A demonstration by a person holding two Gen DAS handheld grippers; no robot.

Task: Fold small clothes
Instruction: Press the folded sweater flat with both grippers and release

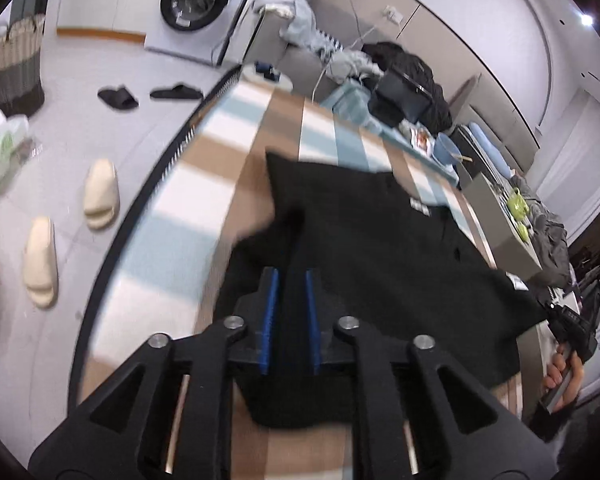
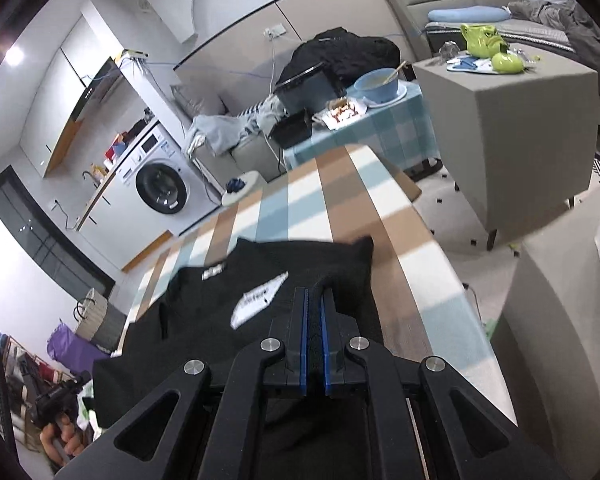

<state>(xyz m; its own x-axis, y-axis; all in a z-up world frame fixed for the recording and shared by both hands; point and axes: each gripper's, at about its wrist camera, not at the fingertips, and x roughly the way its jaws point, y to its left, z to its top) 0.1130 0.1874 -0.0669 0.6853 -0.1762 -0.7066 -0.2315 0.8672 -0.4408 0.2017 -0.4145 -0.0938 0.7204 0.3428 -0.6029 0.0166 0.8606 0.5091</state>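
A black garment (image 1: 380, 240) with white labels lies spread on the striped tablecloth (image 1: 220, 160). My left gripper (image 1: 292, 280) hovers over its near left part. Its blue pads stand apart with dark cloth showing in the gap, and a soft ridge of fabric runs away from the tips. In the right wrist view the same garment (image 2: 220, 320) fills the near table (image 2: 340, 200). My right gripper (image 2: 314, 296) is shut on a raised fold of its right edge. A hand (image 1: 560, 376) holding the right gripper shows at the far right of the left wrist view.
The floor to the left holds cream slippers (image 1: 100, 194), black slippers (image 1: 118, 98), a woven basket (image 1: 14, 64) and a washing machine (image 1: 196, 0). Beyond the table stand a checked side table with a blue bowl (image 2: 380, 84) and a grey ottoman (image 2: 520, 120).
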